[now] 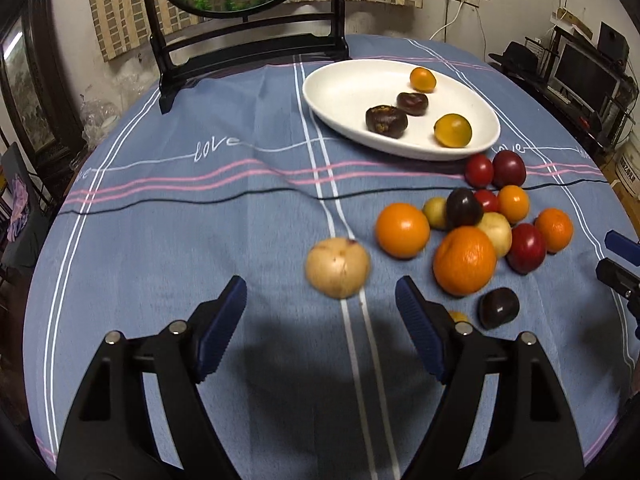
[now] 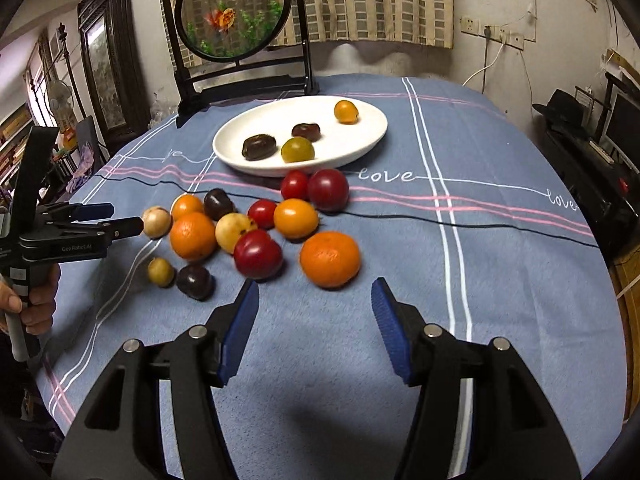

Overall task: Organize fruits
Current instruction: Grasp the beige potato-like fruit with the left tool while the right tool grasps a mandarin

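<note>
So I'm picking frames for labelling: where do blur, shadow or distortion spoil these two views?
Left wrist view: the pale fruit nearest the left gripper is motion-smeared, with a dark shadow beneath the open jaws; fisheye bends the table edge. Right wrist view: the red fruit and orange are slightly soft.

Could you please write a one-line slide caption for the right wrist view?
Open right tongs hover near an orange and red plum; four fruits already sit on the white plate.

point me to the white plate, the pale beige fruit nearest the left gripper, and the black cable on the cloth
white plate (image 1: 340, 92): left wrist view, bare inner surface at its left end.
pale beige fruit (image 1: 337, 268): left wrist view, middle of its skin.
black cable (image 1: 192, 200): left wrist view, on the strand crossing the tablecloth.
</note>
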Available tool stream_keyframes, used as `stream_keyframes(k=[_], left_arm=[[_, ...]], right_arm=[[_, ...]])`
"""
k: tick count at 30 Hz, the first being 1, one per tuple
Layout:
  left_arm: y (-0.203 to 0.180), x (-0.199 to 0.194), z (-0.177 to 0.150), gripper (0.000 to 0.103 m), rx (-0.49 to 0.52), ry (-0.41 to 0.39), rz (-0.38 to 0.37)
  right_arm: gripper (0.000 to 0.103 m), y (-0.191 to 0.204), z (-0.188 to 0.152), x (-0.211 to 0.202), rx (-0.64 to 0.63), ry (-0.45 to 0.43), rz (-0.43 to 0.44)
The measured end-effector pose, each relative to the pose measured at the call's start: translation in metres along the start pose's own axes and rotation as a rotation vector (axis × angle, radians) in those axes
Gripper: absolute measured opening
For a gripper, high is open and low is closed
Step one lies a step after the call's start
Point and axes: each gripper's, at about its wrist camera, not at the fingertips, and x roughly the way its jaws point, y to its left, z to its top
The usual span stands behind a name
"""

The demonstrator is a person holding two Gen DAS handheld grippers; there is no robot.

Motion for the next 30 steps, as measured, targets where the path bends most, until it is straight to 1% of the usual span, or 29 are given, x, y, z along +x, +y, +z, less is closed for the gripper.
stream_keyframes(k=[7,12,18,20,21,22,23,24,25,29,30], left_arm=[[-0.005,0.002,-0.007,0.081,-0.010,0.010,-0.003],[-0.006,0.016,-0.002,0.081,-0.005,0.040,0.010],[-0.003,0.034,0.005,0.081,-0.024,0.072,0.007],[-0.002,0.041,0.007,0.077,-0.036,0.089,-0.001],[-0.001,0.045,0.008,0.071,-0.038,0.096,-0.007],[0.000,0.048,0.010,0.068,-0.039,0.096,-0.005],[0.000,0.048,0.010,0.062,-0.039,0.089,-0.004],[0.000,0.048,0.011,0.048,-0.034,0.082,-0.020],[-0.001,0.046,0.012,0.042,-0.030,0.080,-0.030],[-0.003,0.046,0.011,0.042,-0.022,0.071,-0.023],[-0.002,0.046,0.012,0.042,-0.021,0.071,-0.022]], right_arm=[[0.059,0.004,-0.006,0.010,0.024,0.038,0.008],[0.059,0.006,-0.004,0.017,0.018,0.058,-0.030],[0.059,0.006,-0.004,0.020,0.020,0.064,-0.013],[0.059,0.006,-0.004,0.021,0.020,0.067,-0.010],[0.059,0.006,-0.003,0.022,0.019,0.068,-0.008],[0.059,0.006,-0.003,0.022,0.017,0.069,-0.009],[0.059,0.006,-0.002,0.023,0.014,0.070,-0.011],[0.059,0.006,-0.001,0.025,0.008,0.074,-0.016],[0.059,0.007,0.000,0.027,0.001,0.078,-0.023],[0.059,0.009,0.008,0.040,-0.057,0.104,-0.094],[0.059,0.010,0.009,0.044,-0.070,0.109,-0.099]])
